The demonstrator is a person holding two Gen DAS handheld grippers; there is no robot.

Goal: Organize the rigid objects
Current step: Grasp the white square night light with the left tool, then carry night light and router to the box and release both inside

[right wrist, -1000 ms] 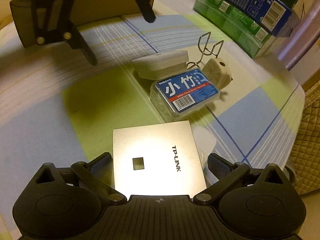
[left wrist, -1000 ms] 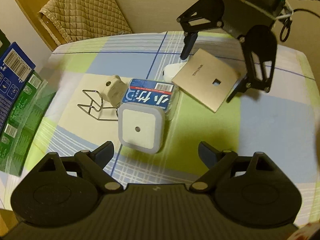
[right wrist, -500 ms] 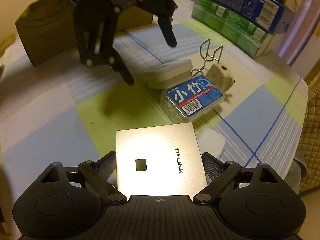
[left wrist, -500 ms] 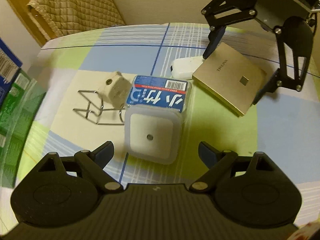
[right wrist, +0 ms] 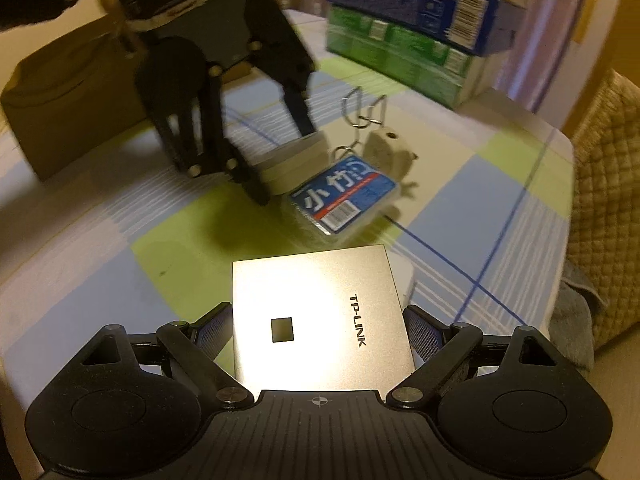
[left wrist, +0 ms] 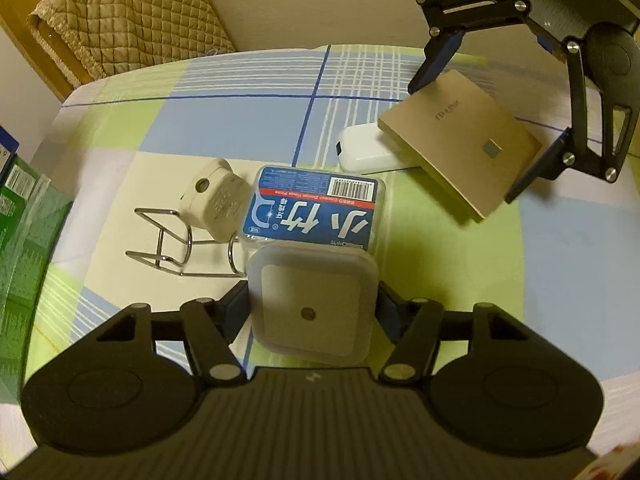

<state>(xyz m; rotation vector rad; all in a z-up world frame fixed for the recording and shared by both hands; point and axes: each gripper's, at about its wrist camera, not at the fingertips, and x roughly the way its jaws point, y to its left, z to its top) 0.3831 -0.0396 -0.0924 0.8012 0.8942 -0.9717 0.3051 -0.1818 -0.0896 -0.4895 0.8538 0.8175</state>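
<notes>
Newly clamped: TP-LINK box (right wrist: 320,320)

Dim yellowish light; fisheye-bowed edges; right wrist view motion-blurred; central glare.

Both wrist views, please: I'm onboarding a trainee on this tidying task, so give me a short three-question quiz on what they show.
1. True or false: the left gripper has its fingers closed against the sides of the white square night light.
2. Which item sits between the right gripper's fingers? A) the blue-labelled clear box B) the gold TP-LINK panel C) the wire stand
3. Fill in: the small cream plug adapter lies next to the ____ stand.

Key: 1 true; 2 B; 3 wire.
</notes>
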